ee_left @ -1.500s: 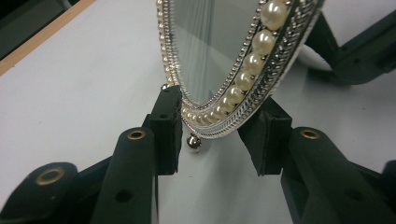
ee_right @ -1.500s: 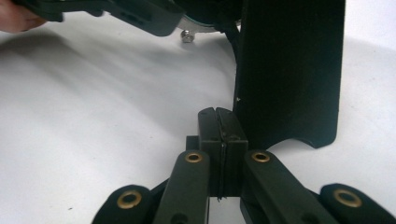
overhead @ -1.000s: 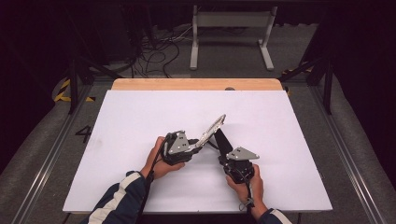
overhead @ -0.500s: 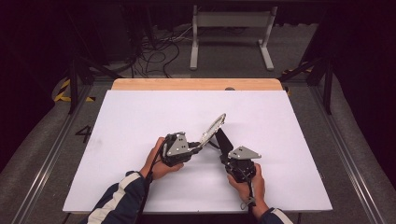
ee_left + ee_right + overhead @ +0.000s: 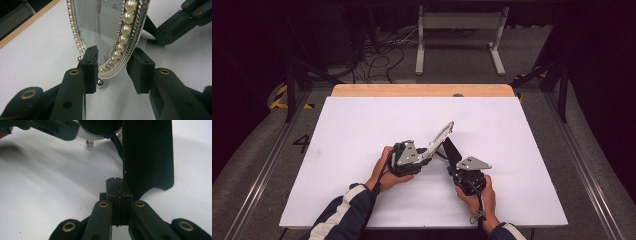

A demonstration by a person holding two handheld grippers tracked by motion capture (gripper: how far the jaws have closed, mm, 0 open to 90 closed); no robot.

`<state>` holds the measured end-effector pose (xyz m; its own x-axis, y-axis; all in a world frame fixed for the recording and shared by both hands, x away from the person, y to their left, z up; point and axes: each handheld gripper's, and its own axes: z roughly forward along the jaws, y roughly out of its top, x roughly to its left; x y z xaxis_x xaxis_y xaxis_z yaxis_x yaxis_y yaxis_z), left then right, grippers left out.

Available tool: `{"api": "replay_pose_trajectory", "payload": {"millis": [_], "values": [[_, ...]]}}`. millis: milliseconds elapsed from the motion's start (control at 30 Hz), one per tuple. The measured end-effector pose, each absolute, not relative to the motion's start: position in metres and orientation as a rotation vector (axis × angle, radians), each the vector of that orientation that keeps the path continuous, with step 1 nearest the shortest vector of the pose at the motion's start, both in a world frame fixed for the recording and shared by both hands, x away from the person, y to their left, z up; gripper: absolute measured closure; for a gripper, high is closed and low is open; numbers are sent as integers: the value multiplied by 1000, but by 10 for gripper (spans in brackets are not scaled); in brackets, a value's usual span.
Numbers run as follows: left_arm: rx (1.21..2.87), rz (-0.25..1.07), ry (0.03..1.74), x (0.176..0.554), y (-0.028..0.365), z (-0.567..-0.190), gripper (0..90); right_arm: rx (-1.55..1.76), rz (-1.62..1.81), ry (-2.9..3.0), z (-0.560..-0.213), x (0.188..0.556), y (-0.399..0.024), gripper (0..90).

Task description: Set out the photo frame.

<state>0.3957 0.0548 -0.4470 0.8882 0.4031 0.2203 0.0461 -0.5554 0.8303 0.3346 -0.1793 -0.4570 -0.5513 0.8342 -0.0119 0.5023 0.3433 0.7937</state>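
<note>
An oval picture frame [image 5: 441,137] with a silver rim and a row of pearls [image 5: 124,30] stands tilted on the white table, propped by its black back stand [image 5: 147,157]. My left gripper [image 5: 115,60] straddles the frame's bottom edge. Its jaws have just been opening, and the frame sits between the pads without being pinched. In the high view the left gripper [image 5: 428,152] comes in from the frame's left. My right gripper [image 5: 117,183] is shut with nothing between its pads, its tips right at the stand's lower edge. It sits behind the frame in the high view [image 5: 455,161].
The white table top [image 5: 362,125] has a wooden strip [image 5: 422,90] along its far edge. Beyond it on the floor are a grey metal stand [image 5: 459,20] and loose cables [image 5: 377,55]. Rails run along both sides of the table.
</note>
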Motion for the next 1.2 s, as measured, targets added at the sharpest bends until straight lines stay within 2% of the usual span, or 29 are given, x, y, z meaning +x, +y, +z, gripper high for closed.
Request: {"api": "replay_pose_trajectory", "payload": {"millis": [200, 333, 500, 1200], "values": [[2104, 503, 342, 395, 51, -449, 629, 1173, 1077, 2193, -457, 335, -179, 900], [2105, 502, 332, 394, 50, -449, 688, 1173, 1080, 2187, -457, 334, -179, 900], [2123, 574, 297, 389, 48, -448, 727, 1171, 1079, 2185, -458, 334, -175, 900], [2179, 669, 234, 361, 50, -441, 764, 1155, 1077, 2215, -456, 330, -177, 900]]}}
